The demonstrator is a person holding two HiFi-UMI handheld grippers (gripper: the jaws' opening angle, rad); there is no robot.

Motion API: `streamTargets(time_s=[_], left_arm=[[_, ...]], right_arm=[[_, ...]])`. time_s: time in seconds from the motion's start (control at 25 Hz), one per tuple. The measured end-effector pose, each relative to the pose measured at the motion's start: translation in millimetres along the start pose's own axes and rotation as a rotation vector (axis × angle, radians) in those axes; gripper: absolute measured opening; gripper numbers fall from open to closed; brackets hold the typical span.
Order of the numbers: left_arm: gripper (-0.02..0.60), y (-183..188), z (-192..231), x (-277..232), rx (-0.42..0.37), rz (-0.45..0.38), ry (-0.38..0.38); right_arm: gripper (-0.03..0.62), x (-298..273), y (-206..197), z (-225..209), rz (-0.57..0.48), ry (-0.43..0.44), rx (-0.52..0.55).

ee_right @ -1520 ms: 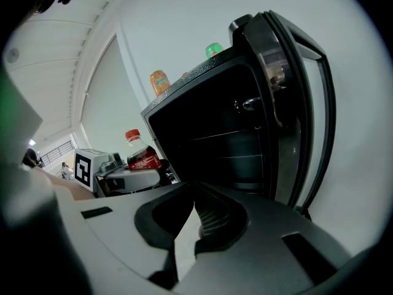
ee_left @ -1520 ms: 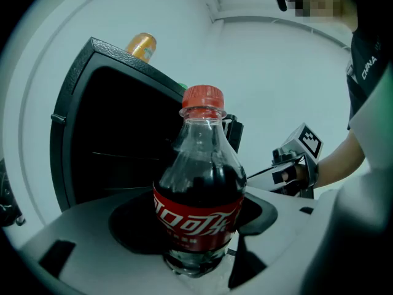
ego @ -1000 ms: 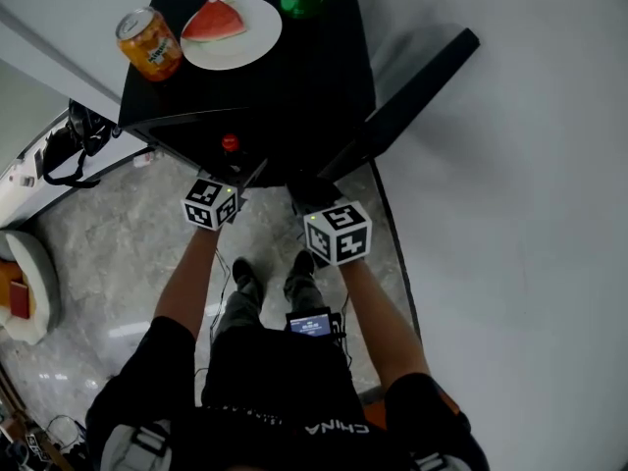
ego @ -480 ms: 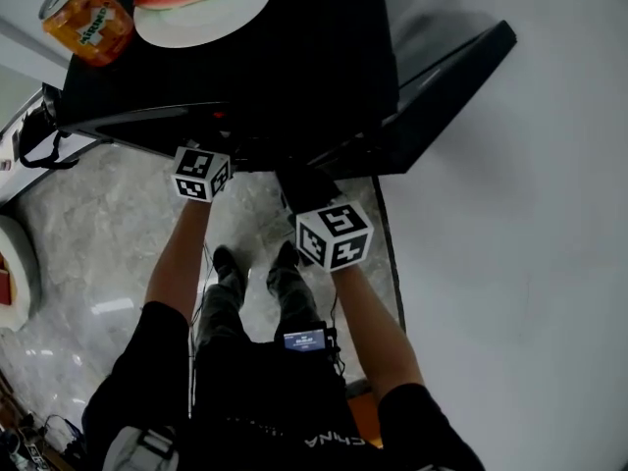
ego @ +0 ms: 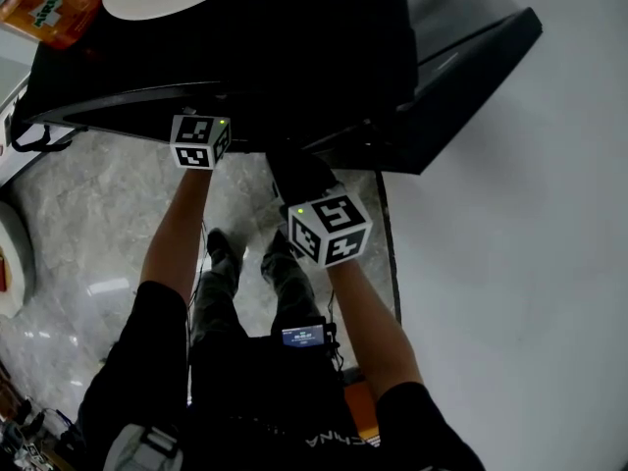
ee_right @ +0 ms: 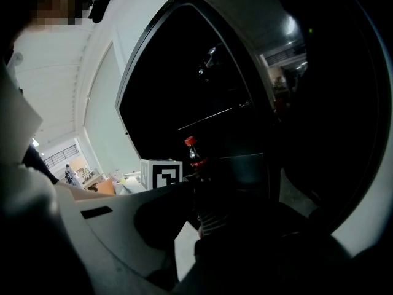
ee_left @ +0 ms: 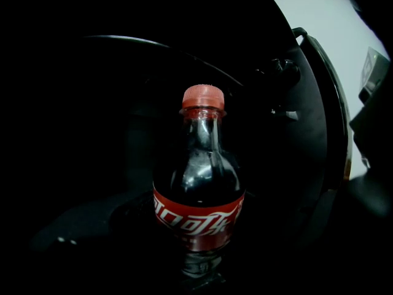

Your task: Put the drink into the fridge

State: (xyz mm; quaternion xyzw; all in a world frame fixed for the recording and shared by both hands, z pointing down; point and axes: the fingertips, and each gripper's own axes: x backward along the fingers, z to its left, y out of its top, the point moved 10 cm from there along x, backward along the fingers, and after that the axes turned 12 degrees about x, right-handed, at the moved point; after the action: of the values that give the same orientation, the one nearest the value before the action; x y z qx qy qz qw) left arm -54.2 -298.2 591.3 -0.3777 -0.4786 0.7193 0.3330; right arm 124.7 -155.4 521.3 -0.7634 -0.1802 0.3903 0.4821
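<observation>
Landmark: black fridge (ego: 314,37).
- Right of fridge: plain white wall (ego: 520,263), soft grey shadow on it close to fridge.
- In front of fridge: glossy grey marble-patterned floor (ego: 98,243), pale light glints on it.
- Thin dark strip (ego: 390,253) where floor meets wall, in front of fridge.
- Far left of fridge: white rounded furniture piece (ego: 12,273), cut by frame edge, kind unclear.
- Right gripper view: brightly lit stretch of room (ee_right: 67,161) beyond fridge, details too small.
</observation>
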Motion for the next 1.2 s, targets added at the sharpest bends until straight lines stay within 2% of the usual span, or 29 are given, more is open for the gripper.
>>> streamTargets(time_s=[0.56,0.8,1.0,1.2], left_arm=[[0.319,-6.1,8.3,-20.8,0.002,-0.063,0.029],[0.321,-8.8,5.2,-25.4,-0.078,0.004,0.047],[0.335,-9.6,9.5,-12.8,-0.058,-0.011,0.033],[0.348,-10.7,14.5,22.7,-0.011,-0.003,0.03]], right_arm=[[0.017,0.9,-0.8,-5.3,-0.01,-0.007,-0.004],[0.017,4.4,-4.7,-6.3,0.005,-0.012,-0.006],[0.017,5.5,-6.9,-6.8,0.014,-0.015,-0.018],[0.017,6.5,-5.3,-1.6,0.03,-0.01,-0.037]])
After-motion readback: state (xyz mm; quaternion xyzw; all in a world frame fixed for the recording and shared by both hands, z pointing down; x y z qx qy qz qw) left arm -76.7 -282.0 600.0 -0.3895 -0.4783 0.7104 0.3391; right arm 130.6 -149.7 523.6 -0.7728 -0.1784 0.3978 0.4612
